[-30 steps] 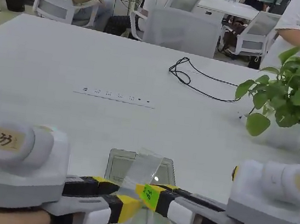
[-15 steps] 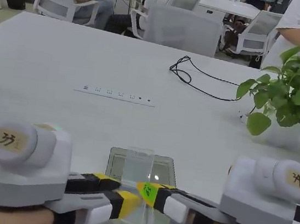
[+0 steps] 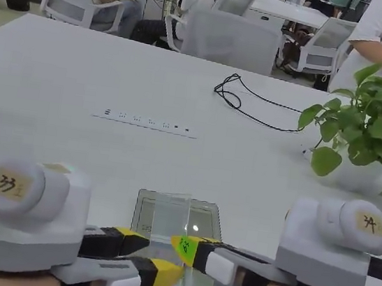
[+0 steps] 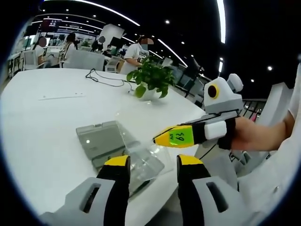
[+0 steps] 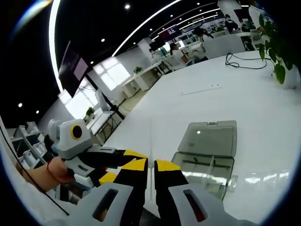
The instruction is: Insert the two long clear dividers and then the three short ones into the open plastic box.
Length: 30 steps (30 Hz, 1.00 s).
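- Jaws of the right gripper [image 5: 150,165]: narrowed to a sliver and clamped on the lower edge of a clear divider [image 5: 150,136]. The sheet stands upright and edge-on in the right gripper view. In the head view the divider [image 3: 171,216] faces the camera, rising above the jaw tips.
- Jaws of the left gripper [image 4: 153,162]: wide apart, nothing between them. Its tips sit just beside the right gripper's, above the near end of the plastic box [image 5: 225,176].
- Box: open on the white table [image 3: 79,79], directly beneath the held divider, with the lid [image 5: 209,139] laid back flat on the far side. Faint lines inside the base suggest partitions already seated; how many, I cannot tell. Nor can I tell whether the held piece is a long or a short one.
- Step in hand, as judged: lowering this divider into its slots.
- Handling notes:
  - Keep the sheet vertical and square to the box walls, and line up both ends before descending.
  - Thin clear plastic probably flexes, so press gently and evenly.
  - The free left gripper could steady the base or guide the sheet's free edge.
  - Let go only once both ends sit fully down.
- Surroundings: power strip [image 3: 144,121], black cable [image 3: 253,98] and potted plant [image 3: 373,125], all well apart from the work.
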{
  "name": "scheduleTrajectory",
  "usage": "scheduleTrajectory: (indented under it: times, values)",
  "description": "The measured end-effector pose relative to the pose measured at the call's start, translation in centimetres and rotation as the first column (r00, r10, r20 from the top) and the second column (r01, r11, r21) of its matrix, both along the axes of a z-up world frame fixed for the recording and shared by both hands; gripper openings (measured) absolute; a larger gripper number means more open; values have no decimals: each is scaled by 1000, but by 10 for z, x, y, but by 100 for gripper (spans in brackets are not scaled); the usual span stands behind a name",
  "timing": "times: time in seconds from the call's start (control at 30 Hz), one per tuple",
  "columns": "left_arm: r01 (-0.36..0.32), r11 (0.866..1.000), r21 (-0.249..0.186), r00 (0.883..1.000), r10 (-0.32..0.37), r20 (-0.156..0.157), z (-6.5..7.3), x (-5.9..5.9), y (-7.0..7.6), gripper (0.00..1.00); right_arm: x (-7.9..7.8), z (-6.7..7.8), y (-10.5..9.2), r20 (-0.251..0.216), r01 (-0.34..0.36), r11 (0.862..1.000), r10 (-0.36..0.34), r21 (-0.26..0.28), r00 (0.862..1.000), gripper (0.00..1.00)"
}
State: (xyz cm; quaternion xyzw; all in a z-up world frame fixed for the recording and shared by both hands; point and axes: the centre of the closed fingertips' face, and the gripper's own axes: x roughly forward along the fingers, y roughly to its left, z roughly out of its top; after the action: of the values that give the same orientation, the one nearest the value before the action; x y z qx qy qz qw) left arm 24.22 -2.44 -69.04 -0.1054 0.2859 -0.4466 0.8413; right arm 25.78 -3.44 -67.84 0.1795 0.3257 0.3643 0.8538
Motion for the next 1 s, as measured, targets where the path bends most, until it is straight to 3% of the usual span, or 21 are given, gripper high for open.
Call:
scheduleTrajectory:
  times: [0.17,0.27,0.47,0.77,1.0]
  values:
    - [10,1000,-1,1000,-10,20,1,2,10,44,4,0,-6,-9,10,1000,-11,-11,1000,6]
    - [31,999,27,999,-32,43,-1,1,18,47,5,-2,-10,-18,17,1000,-17,-21,1000,6]
    - [59,996,64,996,-63,60,-12,-1,37,56,9,-5,-16,-35,26,999,-27,-41,999,6]
    - [103,991,84,990,-111,84,-22,-7,47,68,10,-8,-20,-49,41,996,-45,-73,998,7]
    - [151,984,96,977,-164,139,-23,-10,50,81,8,-12,-24,-56,43,992,-50,-117,997,7]
